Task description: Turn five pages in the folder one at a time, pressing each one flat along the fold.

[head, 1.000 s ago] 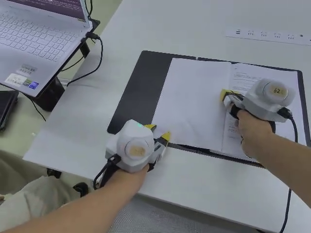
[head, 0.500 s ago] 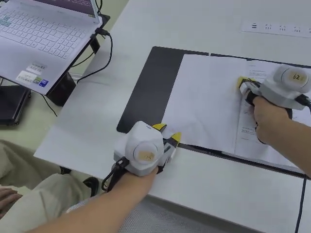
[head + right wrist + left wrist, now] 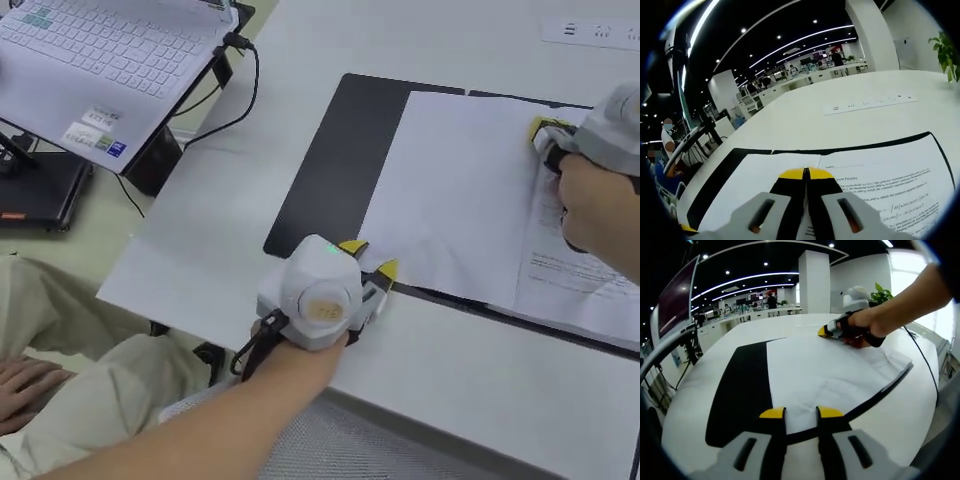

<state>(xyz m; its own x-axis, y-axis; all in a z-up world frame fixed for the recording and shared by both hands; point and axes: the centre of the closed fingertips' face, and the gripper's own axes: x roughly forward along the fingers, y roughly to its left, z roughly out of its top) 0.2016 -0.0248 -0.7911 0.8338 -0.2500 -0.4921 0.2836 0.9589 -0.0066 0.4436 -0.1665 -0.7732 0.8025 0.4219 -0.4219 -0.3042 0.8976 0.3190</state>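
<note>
A black folder (image 3: 330,170) lies open on the white table. A blank white page (image 3: 460,190) is turned onto its left half, and a printed page (image 3: 580,280) shows on the right. My left gripper (image 3: 369,258) sits at the near edge of the blank page, and its yellow-tipped jaws (image 3: 801,412) are slightly open around the paper's edge. My right gripper (image 3: 543,130) is shut, its tips (image 3: 805,174) pressed together on the fold between the blank page (image 3: 755,185) and the printed page (image 3: 890,185), near the folder's far end.
A laptop (image 3: 110,60) on a stand with a black cable (image 3: 230,90) is at the far left. A white power strip (image 3: 600,32) lies beyond the folder. The table's near edge runs just behind my left gripper, and the person's legs are below it.
My right gripper has slid along the fold toward the folder's far end. The left gripper has stayed at the page's near edge. The head camera has shifted.
</note>
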